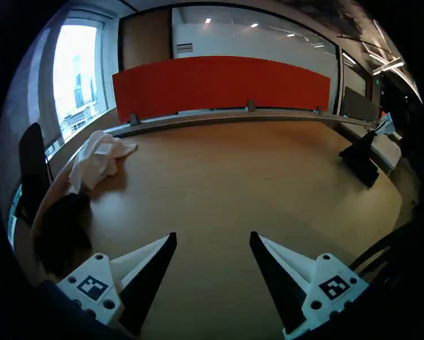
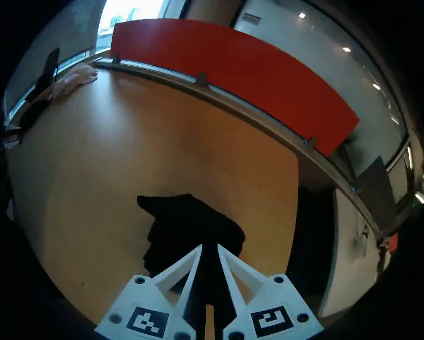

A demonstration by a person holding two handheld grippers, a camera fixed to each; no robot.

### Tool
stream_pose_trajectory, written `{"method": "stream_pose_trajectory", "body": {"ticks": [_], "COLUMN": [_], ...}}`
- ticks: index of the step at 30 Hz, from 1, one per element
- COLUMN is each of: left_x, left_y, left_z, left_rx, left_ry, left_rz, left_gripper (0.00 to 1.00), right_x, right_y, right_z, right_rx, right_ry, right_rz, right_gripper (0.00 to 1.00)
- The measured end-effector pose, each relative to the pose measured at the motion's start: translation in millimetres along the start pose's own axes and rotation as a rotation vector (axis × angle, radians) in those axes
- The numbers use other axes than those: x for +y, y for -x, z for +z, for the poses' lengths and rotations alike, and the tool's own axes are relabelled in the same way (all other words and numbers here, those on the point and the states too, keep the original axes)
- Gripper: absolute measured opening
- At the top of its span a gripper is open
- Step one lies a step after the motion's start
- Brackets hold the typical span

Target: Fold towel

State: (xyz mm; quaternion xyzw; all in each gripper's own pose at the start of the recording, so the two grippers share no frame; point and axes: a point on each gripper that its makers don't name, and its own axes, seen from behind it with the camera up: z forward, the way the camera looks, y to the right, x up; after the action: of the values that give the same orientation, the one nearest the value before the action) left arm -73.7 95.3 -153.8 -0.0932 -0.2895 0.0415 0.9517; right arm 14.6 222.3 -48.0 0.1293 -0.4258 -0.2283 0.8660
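Observation:
A black towel (image 2: 181,224) lies bunched on the wooden table (image 2: 98,170) near its right edge. My right gripper (image 2: 210,248) is shut on the towel's near part, with dark cloth showing in the narrow gap between its fingers. In the left gripper view the black towel (image 1: 359,161) rises to a peak under the right gripper (image 1: 384,126), far to the right. My left gripper (image 1: 212,235) hangs open over the bare table (image 1: 229,181) with nothing between its fingers. A crumpled white towel (image 1: 98,157) lies at the far left of the table; it is also the pale heap (image 2: 76,75) in the right gripper view.
A red partition (image 1: 223,85) on a metal rail closes off the table's far edge. A dark heap (image 1: 63,229) sits near the table's left edge, below the white towel. A black chair back (image 1: 30,167) stands by the window. Beyond the right edge the floor drops away (image 2: 317,243).

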Motion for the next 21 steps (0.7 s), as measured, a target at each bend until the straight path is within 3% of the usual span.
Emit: {"method": "stream_pose_trajectory", "body": {"ticks": [9,21], "left_x": [-0.7,-0.1], "left_y": [-1.4,-0.1], "left_z": [0.1,-0.8], "left_rx": [0.000,-0.010], "left_ry": [0.004,0.005], "left_rz": [0.007,0.013], "left_gripper": [0.96,0.96], "right_x": [-3.9,5.3], "right_y": [26.7,82.4], "right_z": [-1.4,10.1], "right_rx": [-0.039,-0.135], "right_ry": [0.008,0.027], "right_rz": [0.014,0.067], "right_gripper": [0.04,0.04]}}
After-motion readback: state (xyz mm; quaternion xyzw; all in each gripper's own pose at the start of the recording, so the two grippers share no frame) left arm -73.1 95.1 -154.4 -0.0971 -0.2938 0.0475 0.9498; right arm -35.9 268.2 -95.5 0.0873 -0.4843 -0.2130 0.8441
